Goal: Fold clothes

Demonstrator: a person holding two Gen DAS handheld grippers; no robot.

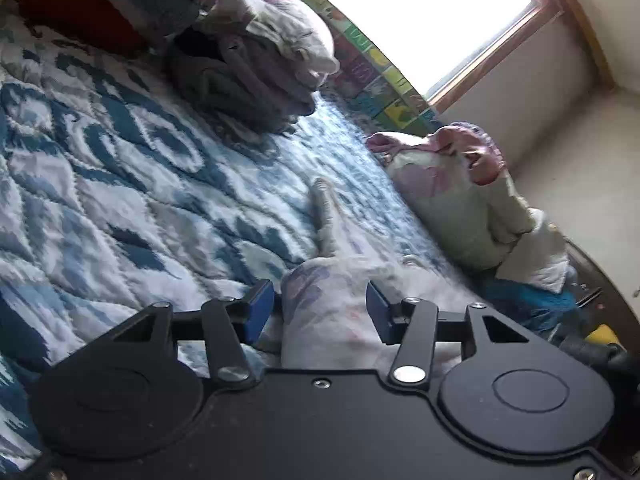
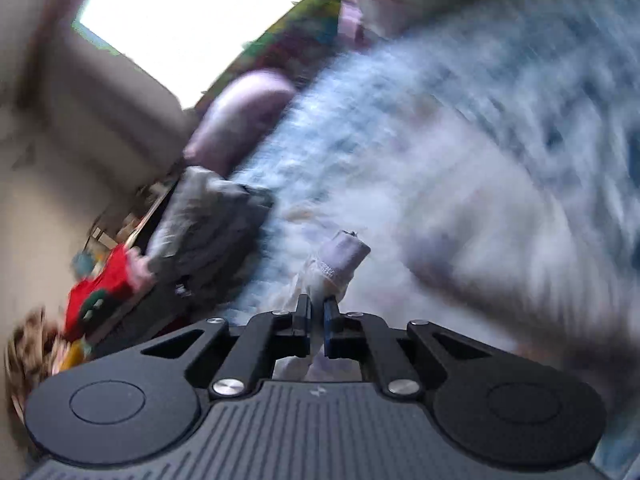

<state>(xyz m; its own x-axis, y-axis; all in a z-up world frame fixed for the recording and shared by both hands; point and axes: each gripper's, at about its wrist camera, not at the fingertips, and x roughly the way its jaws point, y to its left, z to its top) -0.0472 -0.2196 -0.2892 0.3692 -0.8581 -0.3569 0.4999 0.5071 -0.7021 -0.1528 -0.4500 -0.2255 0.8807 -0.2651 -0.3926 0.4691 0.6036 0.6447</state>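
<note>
Right gripper (image 2: 317,316) jaws clenched on cuff of pale garment (image 2: 340,258) — view blurred, likely mid-swing. Left gripper (image 1: 320,306) jaws released, straddling a bunched fold of garment (image 1: 328,312), not pinching. Garment lies on quilt (image 1: 120,168), near side of grey stack (image 1: 248,76). Judged step: carrying sleeve across; next needs flat lay-down — left tilted low over quilt.

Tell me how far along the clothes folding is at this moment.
Partly done. A folded stack already sits on the quilt. In hand: the right gripper is shut on a pale garment, while the left gripper stands open around the same pale cloth, not clamped. Left: a rumpled pile by the bed's edge looks unfolded.
</note>
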